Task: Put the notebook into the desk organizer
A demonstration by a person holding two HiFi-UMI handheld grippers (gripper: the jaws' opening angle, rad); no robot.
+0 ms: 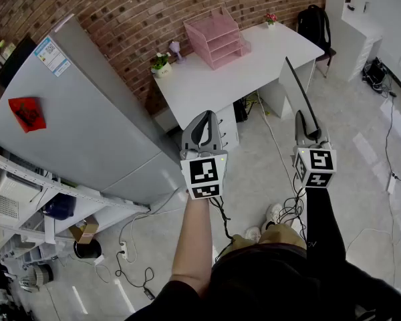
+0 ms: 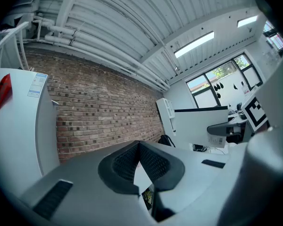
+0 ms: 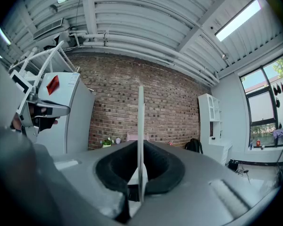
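Observation:
A thin dark-covered notebook (image 1: 298, 93) stands on edge, clamped in my right gripper (image 1: 306, 134), which is shut on its lower end. In the right gripper view the notebook (image 3: 141, 121) shows as a narrow upright edge between the pads of that gripper (image 3: 140, 147). The pink tiered desk organizer (image 1: 216, 37) stands at the back of a white desk (image 1: 207, 89), well ahead of both grippers; it is small and far off in the right gripper view (image 3: 134, 135). My left gripper (image 1: 204, 118) is held level beside the right one, shut and empty (image 2: 139, 146).
A tall grey refrigerator (image 1: 73, 112) stands to the left of the desk, against the brick wall. A small potted plant (image 1: 162, 63) sits on the desk's left end. A black backpack (image 1: 314, 22) leans past the right end. Cables (image 1: 274, 146) trail over the floor.

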